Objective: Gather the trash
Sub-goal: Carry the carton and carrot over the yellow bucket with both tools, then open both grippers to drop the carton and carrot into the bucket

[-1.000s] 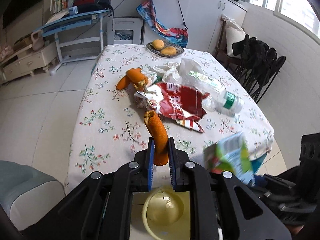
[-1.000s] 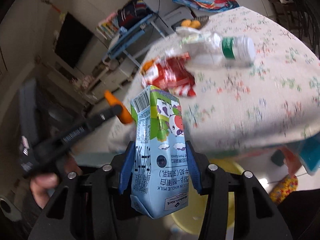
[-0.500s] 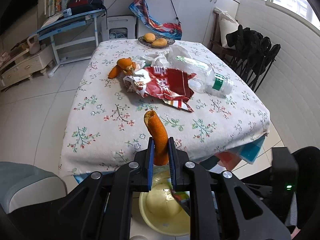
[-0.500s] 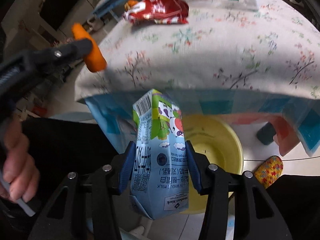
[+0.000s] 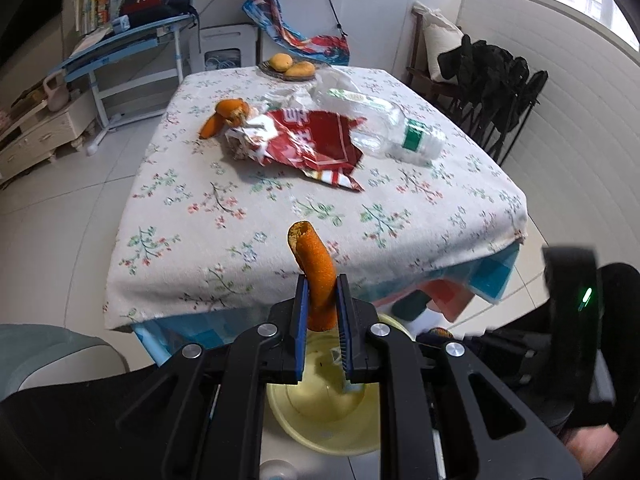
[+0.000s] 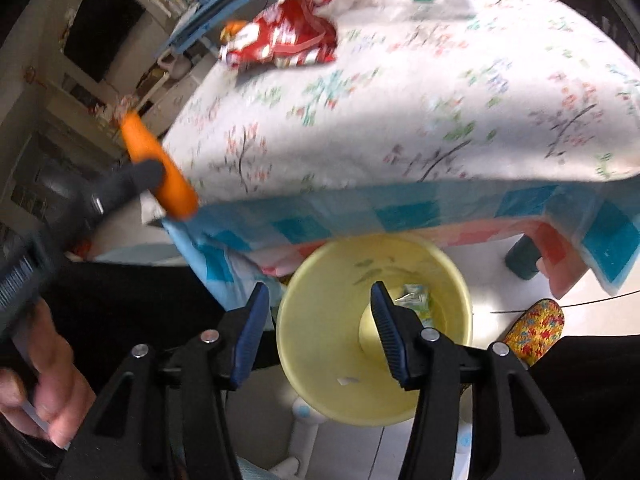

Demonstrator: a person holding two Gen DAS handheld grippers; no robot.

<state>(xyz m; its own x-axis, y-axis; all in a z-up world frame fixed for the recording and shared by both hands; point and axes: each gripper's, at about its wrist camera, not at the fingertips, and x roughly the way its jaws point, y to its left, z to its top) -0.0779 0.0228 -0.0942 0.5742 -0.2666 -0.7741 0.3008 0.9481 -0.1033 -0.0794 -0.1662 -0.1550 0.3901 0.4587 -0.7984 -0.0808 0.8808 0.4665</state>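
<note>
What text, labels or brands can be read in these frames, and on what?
Red wrapper: large white characters, cut off and creased, not readable.
Bottle: green band label, print too small.
Carton in the yellow bin: print blurred.
Books on the shelf: spines too small.
Nothing else carries text.

Black gripper (image 6: 316,292) frames, blue ribbed jaws, silver screws; black clothing.

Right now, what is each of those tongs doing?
Left tongs: shut on the orange peel.
Right tongs: opening, nothing between them; the milk carton lies in the yellow bin.
</note>
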